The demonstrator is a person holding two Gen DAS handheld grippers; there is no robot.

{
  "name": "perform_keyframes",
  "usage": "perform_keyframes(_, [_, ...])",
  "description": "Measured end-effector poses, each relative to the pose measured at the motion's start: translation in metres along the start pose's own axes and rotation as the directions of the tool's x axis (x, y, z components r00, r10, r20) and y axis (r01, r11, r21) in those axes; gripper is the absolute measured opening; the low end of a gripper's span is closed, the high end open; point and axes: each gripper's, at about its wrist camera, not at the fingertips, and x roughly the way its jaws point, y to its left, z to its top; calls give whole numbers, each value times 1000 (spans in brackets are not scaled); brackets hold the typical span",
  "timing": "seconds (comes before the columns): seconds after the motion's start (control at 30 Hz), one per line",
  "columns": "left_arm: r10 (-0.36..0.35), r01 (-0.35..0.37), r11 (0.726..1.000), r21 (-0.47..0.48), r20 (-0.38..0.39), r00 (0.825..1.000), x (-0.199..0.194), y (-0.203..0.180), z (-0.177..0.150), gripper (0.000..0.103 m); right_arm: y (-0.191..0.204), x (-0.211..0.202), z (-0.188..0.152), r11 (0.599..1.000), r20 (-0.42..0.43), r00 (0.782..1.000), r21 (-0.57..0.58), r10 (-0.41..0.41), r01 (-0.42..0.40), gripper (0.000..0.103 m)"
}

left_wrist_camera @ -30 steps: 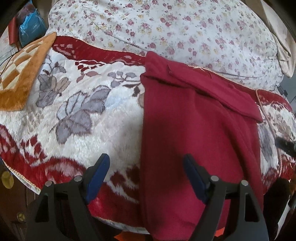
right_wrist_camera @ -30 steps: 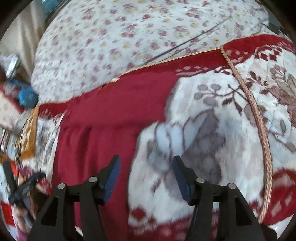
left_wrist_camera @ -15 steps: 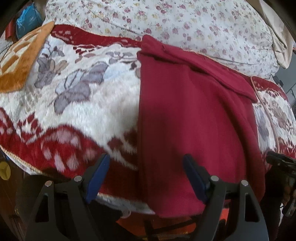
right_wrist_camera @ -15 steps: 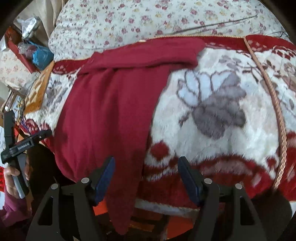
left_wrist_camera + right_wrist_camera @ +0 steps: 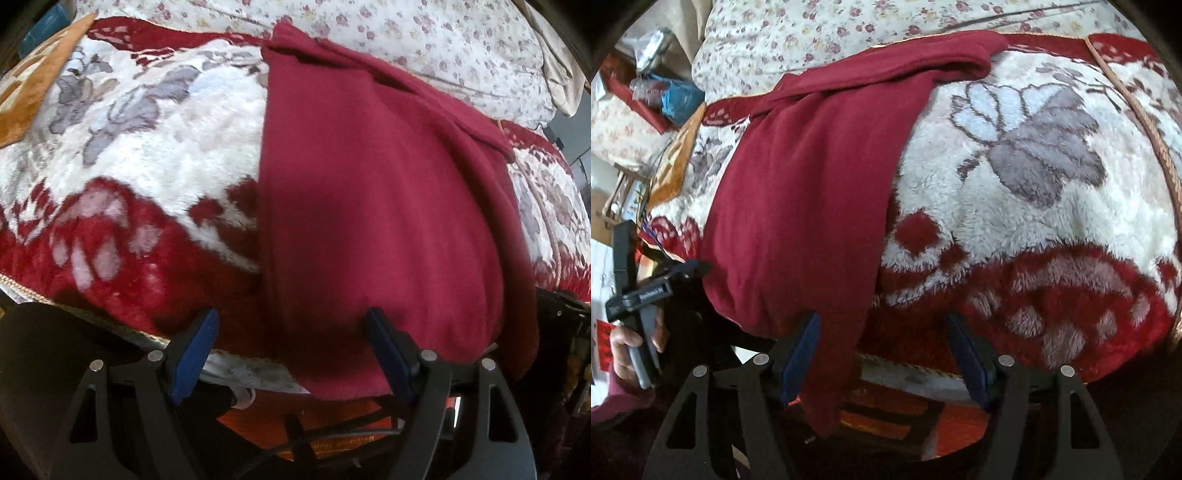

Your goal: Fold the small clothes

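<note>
I'm seeing both tools, left (image 5: 290, 354) and right (image 5: 882, 352), spread, hovering at the bed's near edge where the red garment (image 5: 369, 206) is hanging over; its hem is cut off.

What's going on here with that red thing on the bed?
A person holds a claw tool in each hand, working on folding a dark red garment laid over a plush flowered blanket on a bed. The garment's lower end hangs over the blanket's near edge. The left claw and the right claw are both open and hold nothing, each close to the garment's hanging hem.
</note>
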Motion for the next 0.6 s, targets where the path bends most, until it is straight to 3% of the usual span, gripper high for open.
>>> perform_keyframes(0.17, [-9,9,1000,24,-10,1000,2,-5,-1,79,-3,-2,-3,999,-1,999,28,33,-33,83])
perform_keyframes(0.27, [-9,9,999,41,-7,1000,3,-8,-3,58,-2,-1,-3,999,-14,999,17,30,-30,83])
perform_keyframes(0.37, [-14,13,998,57,3,1000,2,-14,-6,24,-1,2,-4,999,-25,999,27,41,-40,83])
perform_keyframes(0.4, [-54,54,997,51,-4,999,0,-14,-5,9,1,3,-5,999,-29,998,28,47,-46,83])
perform_keyframes(0.6, [-99,99,995,-10,27,995,-26,9,-4,9,13,6,-15,996,-66,994,-18,89,-90,83])
